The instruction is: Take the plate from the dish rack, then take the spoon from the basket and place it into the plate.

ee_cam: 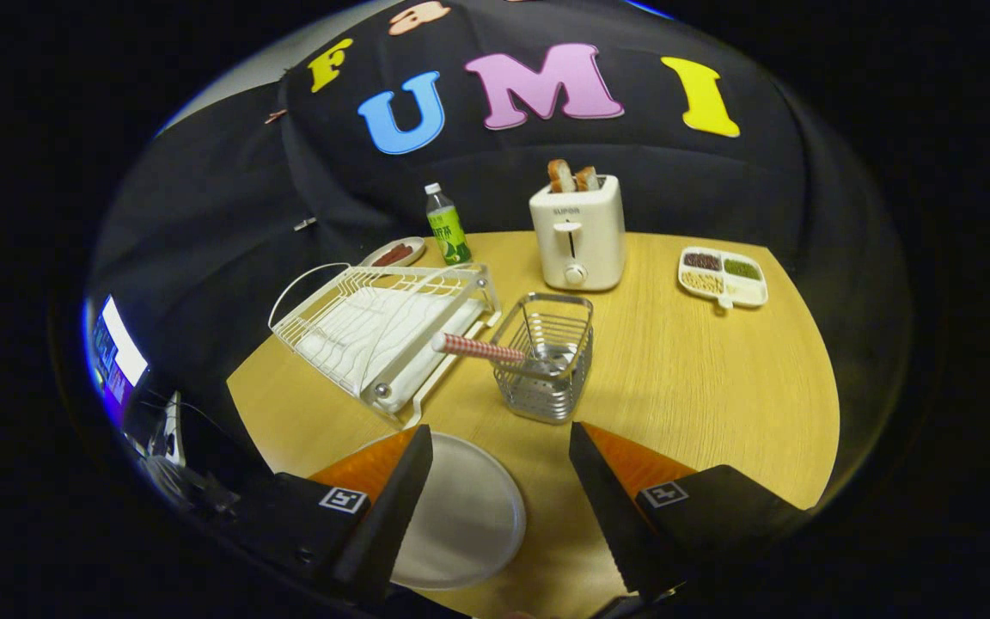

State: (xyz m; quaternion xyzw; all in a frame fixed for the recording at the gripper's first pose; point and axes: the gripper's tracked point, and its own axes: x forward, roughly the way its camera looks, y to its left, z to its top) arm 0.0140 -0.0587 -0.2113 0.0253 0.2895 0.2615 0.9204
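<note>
Now I have the gripper (501, 447) spread wide with nothing between its fingers, hanging above the wooden table (701, 387); the white plate (461, 516) already lies flat on the table, partly under my left finger, so I judge the first half done and the spoon next; the spoon (482, 348) leans in the wire basket (546, 357) just ahead of the fingers, its red checked handle sticking out over the rim toward the dish rack (375, 327), the bowl end down inside and hard to make out; to do this well I would come in across the handle, close on the free stretch outside the rim, and lift along the spoon's own lean so that it does not drag the light basket over; the rack stands just beside the basket, and its near corner crowds the handle's tip, so the left finger has little room there; well beyond, the white toaster (577, 236) with two slices of bread, a green bottle (447, 227), a small dish (394, 253) behind the rack and a divided tray of beans (723, 275) are all clear of my path.
</note>
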